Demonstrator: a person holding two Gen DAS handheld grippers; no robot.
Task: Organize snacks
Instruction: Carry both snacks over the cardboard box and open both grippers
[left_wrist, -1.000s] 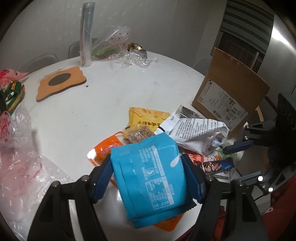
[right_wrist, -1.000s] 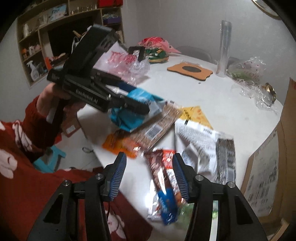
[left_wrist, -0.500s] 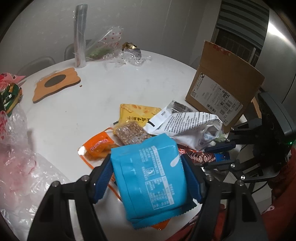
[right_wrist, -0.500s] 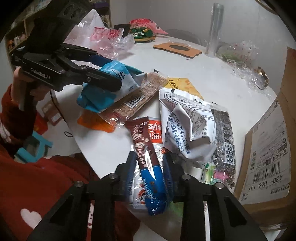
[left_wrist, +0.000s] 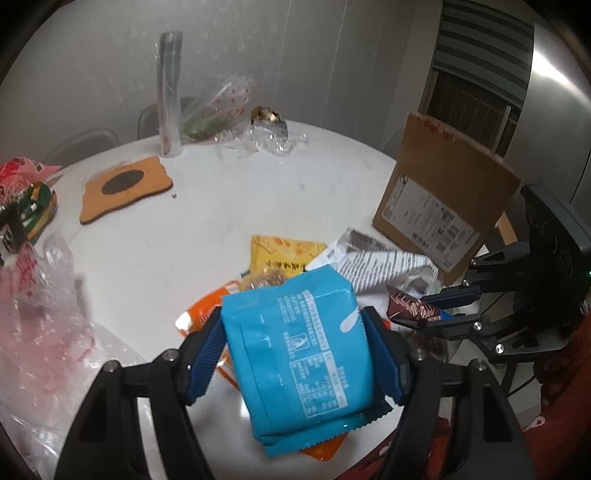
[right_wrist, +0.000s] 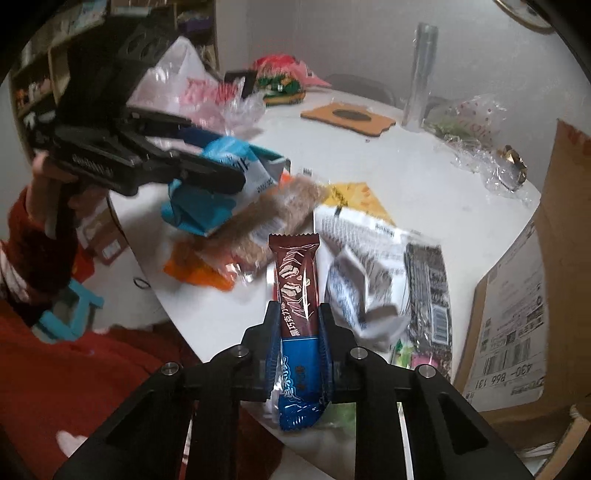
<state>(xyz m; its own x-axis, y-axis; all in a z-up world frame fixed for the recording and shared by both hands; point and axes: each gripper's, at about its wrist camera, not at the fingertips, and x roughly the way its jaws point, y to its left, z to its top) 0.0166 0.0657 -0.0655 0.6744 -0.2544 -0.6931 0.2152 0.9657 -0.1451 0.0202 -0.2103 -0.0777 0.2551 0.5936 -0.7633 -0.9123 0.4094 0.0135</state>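
Left wrist view shows my left gripper (left_wrist: 295, 354) clamped on a blue snack packet (left_wrist: 299, 354), its two blue pads pressing the packet's sides so it hangs above the near edge of the white round table (left_wrist: 207, 221). Just past my fingertips lie an orange sachet (left_wrist: 201, 314), a grain bar (left_wrist: 264, 278) and a yellow packet (left_wrist: 280, 254), partly hidden behind the blue one. To the right of them sits a crumpled white bag (left_wrist: 384, 266), and beyond it a cardboard box (left_wrist: 439, 206) stands at the table's right edge. Far ahead are a cork coaster (left_wrist: 125, 188), a tall clear roll (left_wrist: 169, 96) and crinkled cellophane wrap (left_wrist: 258, 136). Loose plastic bags (left_wrist: 37, 314) crowd my left side.

In the right wrist view my right gripper (right_wrist: 298, 343) is squeezed tight on a brown-and-blue chocolate bar (right_wrist: 297, 295), which sticks straight out past the fingertips, clear of the table. The white bag (right_wrist: 369, 280) lies just right of the bar's tip, with a dark barcode packet (right_wrist: 428, 291) beside it and the box (right_wrist: 517, 317) close on the right. Left of the bar, the other gripper and its blue packet (right_wrist: 207, 199) hover over the grain bar (right_wrist: 277, 218) and the orange sachet (right_wrist: 195, 269). A red sleeve (right_wrist: 40, 251) holds that handle.
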